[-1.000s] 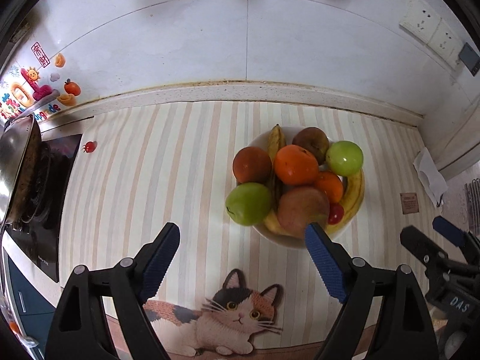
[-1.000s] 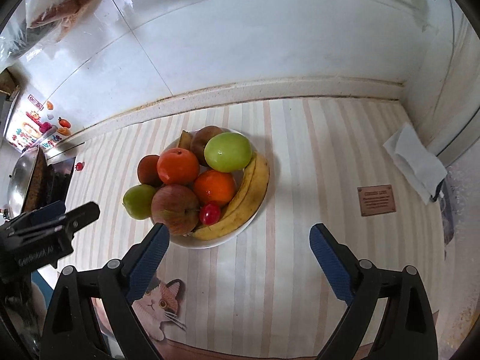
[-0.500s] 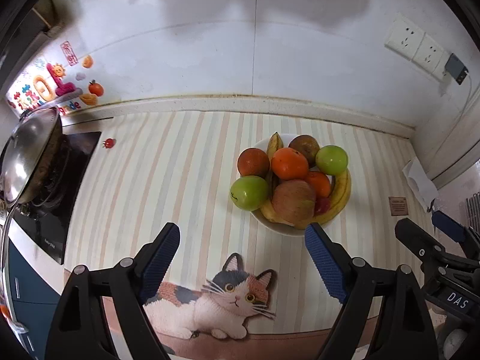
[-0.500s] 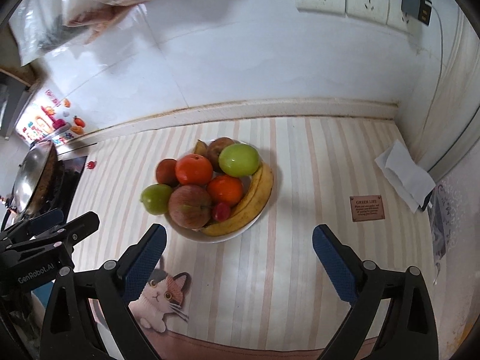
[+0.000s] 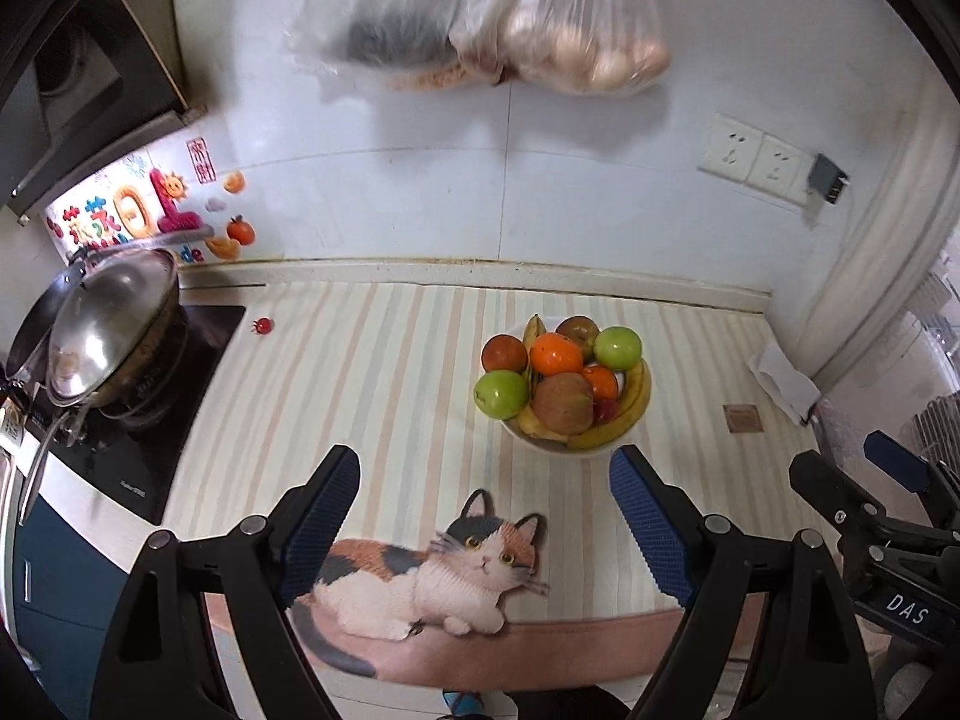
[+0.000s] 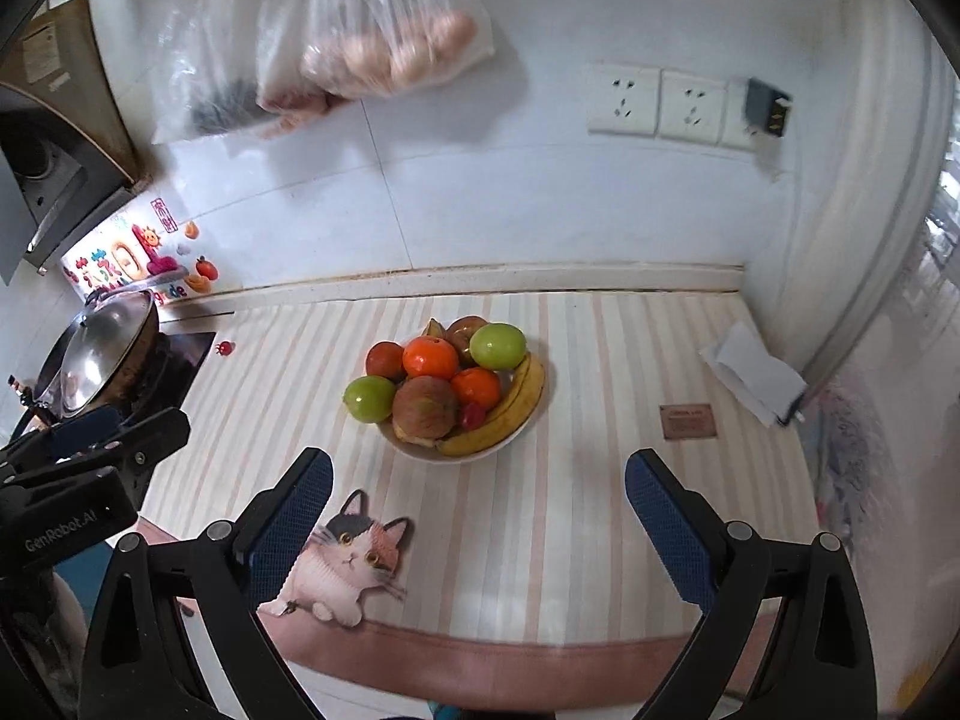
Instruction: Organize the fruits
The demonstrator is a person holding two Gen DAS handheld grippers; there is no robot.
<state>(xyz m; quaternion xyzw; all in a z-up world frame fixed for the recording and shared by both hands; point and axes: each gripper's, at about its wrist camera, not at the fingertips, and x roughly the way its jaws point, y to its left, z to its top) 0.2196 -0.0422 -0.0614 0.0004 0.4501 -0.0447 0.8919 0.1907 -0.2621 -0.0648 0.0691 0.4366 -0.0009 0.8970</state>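
The tabletop (image 5: 372, 372) in front of you is covered by a striped mat, with a printed cat (image 5: 444, 570) at its near edge. At the far left a lidded wok (image 5: 102, 342) sits on a black hob. On the wall behind hang clear plastic bags (image 5: 480, 18) holding pale round things, and a double socket (image 6: 660, 102) sits further right.

Your left tool (image 5: 483, 516) hangs above the near edge of the mat, its blue pads spread wide with nothing between them. Your right tool (image 6: 477, 519) is likewise spread wide and has hold of nothing; it hangs just to the right of the left one.

The white fruit bowl (image 6: 414, 447) stands on the mat, beyond both tools and apart from them, a little right of centre in the left wrist view. It is heaped: a red-brown apple (image 6: 425, 408) at the front, a green apple (image 6: 369, 399) on its left rim and another (image 6: 498, 346) at the back right, two oranges (image 6: 429, 358) in the middle, and a banana (image 6: 510, 408) curving along the right rim.

A folded white paper (image 6: 753, 369) lies by the right wall, a small brown tag (image 6: 688, 420) nearby, and a tiny red sticker (image 5: 263, 326) beside the hob.
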